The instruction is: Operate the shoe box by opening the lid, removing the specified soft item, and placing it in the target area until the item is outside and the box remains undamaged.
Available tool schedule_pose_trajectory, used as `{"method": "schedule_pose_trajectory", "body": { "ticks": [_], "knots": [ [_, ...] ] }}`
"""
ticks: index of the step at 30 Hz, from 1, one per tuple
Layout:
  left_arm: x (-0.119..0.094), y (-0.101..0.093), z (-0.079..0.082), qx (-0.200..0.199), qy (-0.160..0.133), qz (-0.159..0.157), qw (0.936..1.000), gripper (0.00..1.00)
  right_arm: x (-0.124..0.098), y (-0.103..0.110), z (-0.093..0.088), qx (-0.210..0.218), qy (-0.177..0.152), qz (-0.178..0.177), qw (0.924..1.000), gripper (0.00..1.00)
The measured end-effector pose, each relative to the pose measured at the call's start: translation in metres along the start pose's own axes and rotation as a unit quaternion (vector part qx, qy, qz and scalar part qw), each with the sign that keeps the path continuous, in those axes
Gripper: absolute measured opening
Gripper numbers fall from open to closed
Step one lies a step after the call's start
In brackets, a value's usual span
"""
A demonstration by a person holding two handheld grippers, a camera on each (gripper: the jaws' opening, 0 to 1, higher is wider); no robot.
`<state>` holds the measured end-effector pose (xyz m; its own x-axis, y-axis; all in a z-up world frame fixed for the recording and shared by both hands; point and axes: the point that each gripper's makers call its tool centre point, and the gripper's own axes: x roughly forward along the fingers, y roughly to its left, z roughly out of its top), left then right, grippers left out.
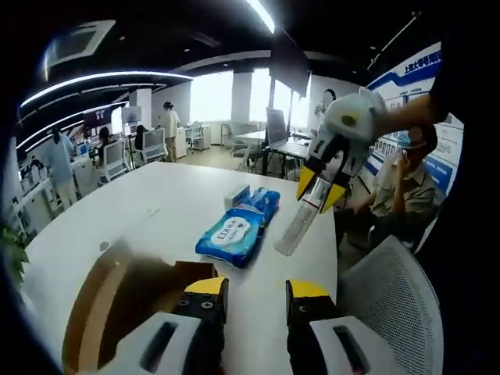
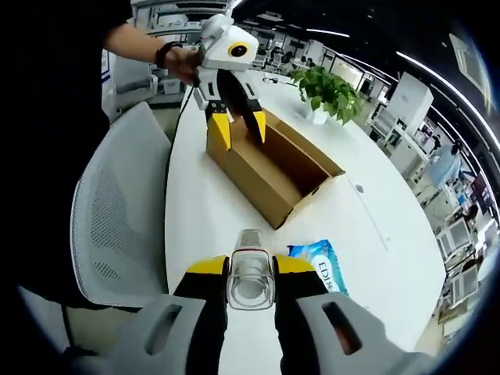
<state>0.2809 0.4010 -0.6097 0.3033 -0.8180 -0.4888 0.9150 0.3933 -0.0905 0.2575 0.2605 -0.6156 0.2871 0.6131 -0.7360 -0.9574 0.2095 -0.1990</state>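
Observation:
An open brown cardboard shoe box (image 2: 269, 176) lies on the white table (image 2: 195, 226). My left gripper (image 2: 240, 129) hangs open over the box's end, held by a hand, with nothing between its jaws. In the left gripper view its own jaws (image 1: 256, 291) stand apart beside the box (image 1: 117, 305). My right gripper (image 2: 250, 267) is shut on a long clear plastic packet (image 2: 250, 277). The left gripper view shows that gripper (image 1: 320, 191) raised above the table's right side, with the packet (image 1: 297, 226) hanging slanted from it toward the table.
A blue wet-wipes pack (image 1: 234, 230) lies mid-table, a second blue pack (image 1: 262, 201) just beyond it. A potted plant (image 2: 328, 90) stands past the box. A white mesh chair (image 2: 117, 219) is against the table edge. A seated person (image 1: 406, 187) is nearby.

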Motion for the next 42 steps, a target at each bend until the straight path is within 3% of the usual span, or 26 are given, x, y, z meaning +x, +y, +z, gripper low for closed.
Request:
{"method": "schedule_pose_trajectory", "body": {
  "ticks": [14, 30, 42],
  "knots": [
    [-0.025, 0.026, -0.026, -0.066, -0.012, 0.071, 0.9952, 0.3, 0.003, -0.03, -0.023, -0.011, 0.036, 0.016, 0.9992, 0.19],
    [-0.038, 0.031, -0.044, -0.111, -0.016, 0.114, 0.9871, 0.3, 0.011, -0.087, -0.042, 0.0, 0.051, 0.018, 0.9985, 0.19],
    [-0.047, 0.026, -0.057, -0.138, -0.011, 0.139, 0.9806, 0.3, 0.02, -0.135, -0.067, 0.013, 0.074, 0.006, 0.9972, 0.19]
  ]
}}
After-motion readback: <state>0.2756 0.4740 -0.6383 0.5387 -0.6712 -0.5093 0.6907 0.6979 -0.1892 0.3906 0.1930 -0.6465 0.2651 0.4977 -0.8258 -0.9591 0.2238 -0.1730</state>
